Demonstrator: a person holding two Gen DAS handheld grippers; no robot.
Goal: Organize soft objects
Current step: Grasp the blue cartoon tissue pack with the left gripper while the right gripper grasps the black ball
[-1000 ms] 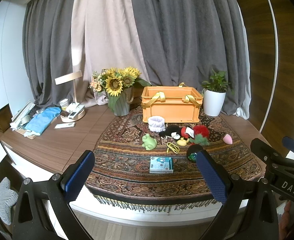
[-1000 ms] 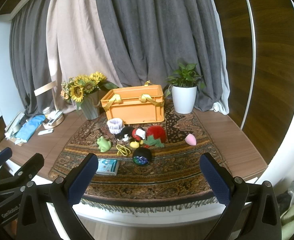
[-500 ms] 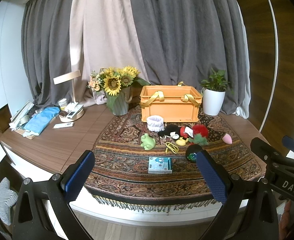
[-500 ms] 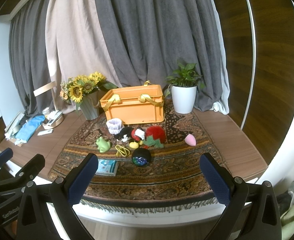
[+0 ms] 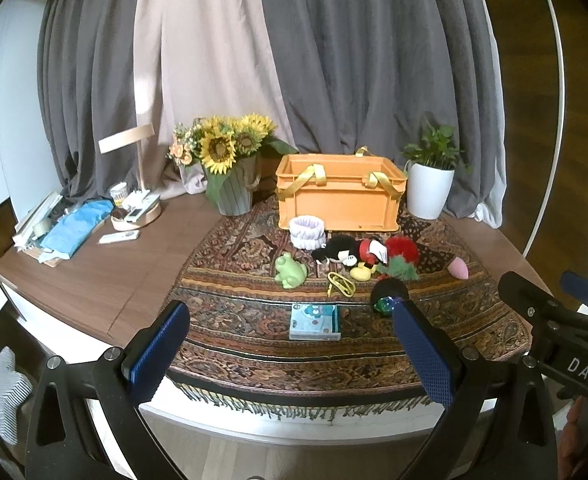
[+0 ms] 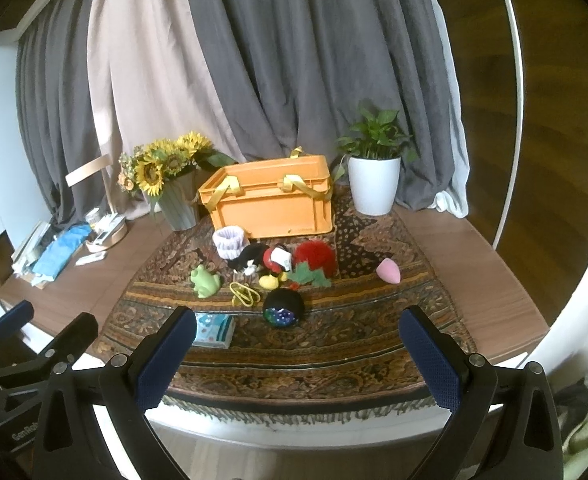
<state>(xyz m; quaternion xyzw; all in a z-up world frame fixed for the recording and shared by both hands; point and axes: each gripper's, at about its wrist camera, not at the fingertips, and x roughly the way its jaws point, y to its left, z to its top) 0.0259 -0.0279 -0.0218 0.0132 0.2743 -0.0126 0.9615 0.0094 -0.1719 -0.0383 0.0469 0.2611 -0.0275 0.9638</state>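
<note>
An orange crate (image 5: 338, 200) (image 6: 271, 204) with yellow handles stands at the back of a patterned rug (image 5: 253, 320). In front of it lie a white scrunchie (image 5: 308, 232), a black mouse plush (image 5: 340, 250), a red fuzzy toy (image 5: 402, 250), a green frog (image 5: 289, 270) (image 6: 205, 280), a pink sponge (image 5: 458, 268) (image 6: 389, 271), a black ball (image 6: 282, 307) and a light blue tissue pack (image 5: 314, 321). My left gripper (image 5: 289, 354) and right gripper (image 6: 298, 356) are both open and empty, held off the table's front edge.
A sunflower vase (image 5: 231, 184) stands left of the crate and a white potted plant (image 5: 430, 192) to its right. A lamp, remotes and a blue cloth (image 5: 75, 228) sit at the far left. Curtains hang behind the table.
Both grippers have drifted slightly; the table items sit a little lower left in view. Nothing on the table has moved.
</note>
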